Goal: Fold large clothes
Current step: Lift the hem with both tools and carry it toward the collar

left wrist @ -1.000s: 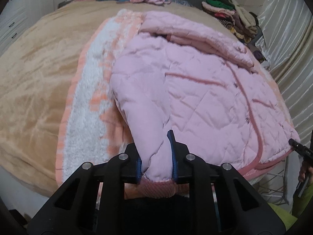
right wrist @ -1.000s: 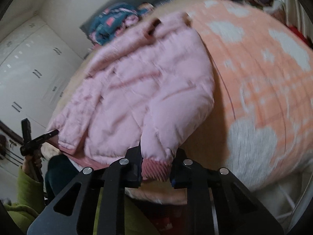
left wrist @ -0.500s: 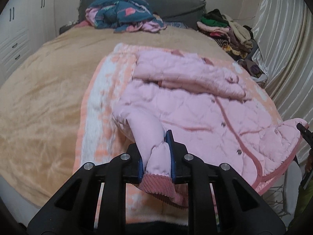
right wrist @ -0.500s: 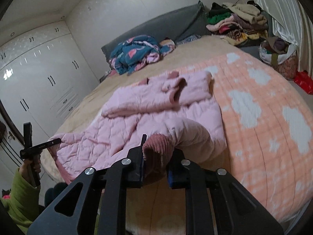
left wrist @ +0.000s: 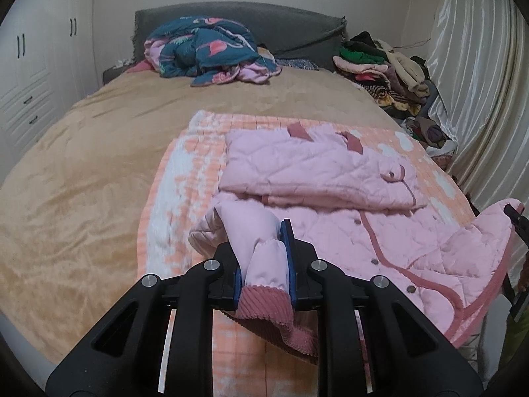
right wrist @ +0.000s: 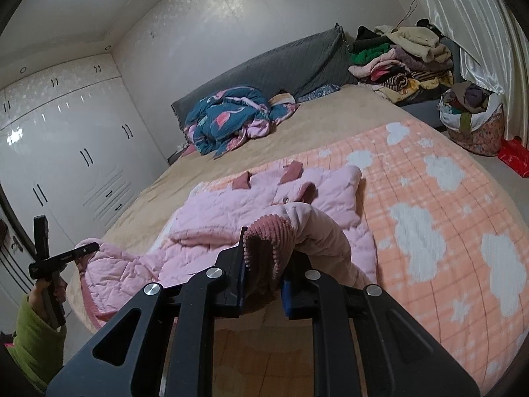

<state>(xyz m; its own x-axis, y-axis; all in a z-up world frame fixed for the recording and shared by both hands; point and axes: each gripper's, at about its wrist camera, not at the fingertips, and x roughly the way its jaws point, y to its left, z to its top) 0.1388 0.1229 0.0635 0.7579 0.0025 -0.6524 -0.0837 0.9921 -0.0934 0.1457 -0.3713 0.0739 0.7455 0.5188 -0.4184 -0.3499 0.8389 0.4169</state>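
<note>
A pink quilted jacket lies on an orange-and-white blanket on the bed, its hood end folded over the body. It also shows in the right wrist view. My left gripper is shut on one sleeve near its ribbed dark-pink cuff and holds it lifted above the blanket. My right gripper is shut on the other sleeve at its cuff, also lifted. The other gripper shows at the frame edge in each view, in the left wrist view and in the right wrist view.
A tan bedspread covers the bed. A teal and pink bundle lies by the grey headboard. A clothes pile and a full basket stand at the right by the curtain. White wardrobes line the left.
Both grippers have lifted and pulled back toward the foot of the bed with the sleeves held. The jacket's lower part now hangs raised from both cuffs.
</note>
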